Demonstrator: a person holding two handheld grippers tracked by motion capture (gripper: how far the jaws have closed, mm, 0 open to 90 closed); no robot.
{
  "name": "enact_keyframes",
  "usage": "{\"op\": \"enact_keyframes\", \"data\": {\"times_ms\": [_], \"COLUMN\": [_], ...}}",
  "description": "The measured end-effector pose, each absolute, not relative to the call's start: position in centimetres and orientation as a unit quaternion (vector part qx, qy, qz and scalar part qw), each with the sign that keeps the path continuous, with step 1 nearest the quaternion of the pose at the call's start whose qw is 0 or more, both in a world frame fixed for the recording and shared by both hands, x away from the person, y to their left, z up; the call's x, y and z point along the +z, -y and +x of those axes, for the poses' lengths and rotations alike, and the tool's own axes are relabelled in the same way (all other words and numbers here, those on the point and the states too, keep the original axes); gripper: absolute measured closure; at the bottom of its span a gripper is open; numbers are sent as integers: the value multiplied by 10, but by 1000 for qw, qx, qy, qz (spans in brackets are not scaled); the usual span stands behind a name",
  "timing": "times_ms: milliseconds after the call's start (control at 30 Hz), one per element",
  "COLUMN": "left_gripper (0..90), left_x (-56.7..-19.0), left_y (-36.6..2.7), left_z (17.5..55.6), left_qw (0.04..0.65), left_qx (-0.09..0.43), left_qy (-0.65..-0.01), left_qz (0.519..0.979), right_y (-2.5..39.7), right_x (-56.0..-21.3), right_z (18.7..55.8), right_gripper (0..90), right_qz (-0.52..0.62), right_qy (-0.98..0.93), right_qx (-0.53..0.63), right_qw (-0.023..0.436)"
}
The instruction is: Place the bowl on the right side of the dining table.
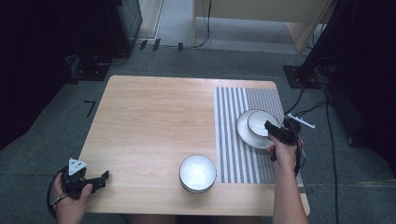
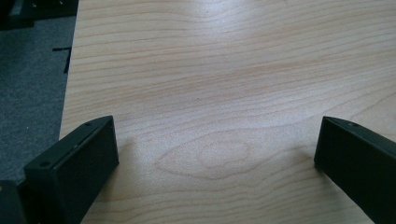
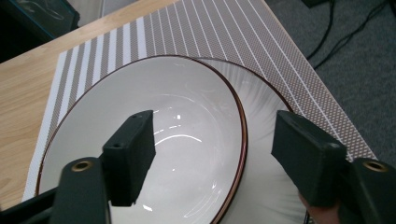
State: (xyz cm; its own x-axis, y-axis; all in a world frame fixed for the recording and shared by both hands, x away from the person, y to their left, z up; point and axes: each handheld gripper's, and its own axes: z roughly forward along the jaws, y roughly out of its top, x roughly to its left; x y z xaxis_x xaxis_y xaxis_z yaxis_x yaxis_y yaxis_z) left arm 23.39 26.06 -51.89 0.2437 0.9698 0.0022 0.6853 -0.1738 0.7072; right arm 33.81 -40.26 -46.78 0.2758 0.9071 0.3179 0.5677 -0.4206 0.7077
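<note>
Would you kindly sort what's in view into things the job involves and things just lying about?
In the job:
right tongs, open astride the rim
small bowl
plate under it
striped mat

Lying about:
bowl stack near the front edge
left tongs, open, idle

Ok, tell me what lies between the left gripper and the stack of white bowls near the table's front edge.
Bare wood: in the high view, nothing lies between the left gripper and the stack of white bowls.

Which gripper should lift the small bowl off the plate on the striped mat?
Right. The right gripper is open and straddles the small bowl's rim, one jaw inside, one outside over the plate. The left gripper sits open at the table's near-left corner, far from it.
</note>
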Motion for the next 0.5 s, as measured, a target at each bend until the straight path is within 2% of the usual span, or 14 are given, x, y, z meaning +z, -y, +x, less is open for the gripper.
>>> {"op": "enact_keyframes", "data": {"times_ms": [133, 500], "left_gripper": [0, 0], "left_x": [-519, -519], "left_y": [-261, -261], "left_z": [234, 234], "left_qw": [301, 301], "left_qx": [236, 236], "left_qy": [-568, -568], "left_qz": [729, 729], "right_y": [402, 395], "right_x": [-465, -459], "right_z": [333, 325], "right_gripper": [148, 30], "right_qz": [747, 721], "right_qy": [-479, -519], "right_qx": [384, 386], "right_qw": [256, 250]}}
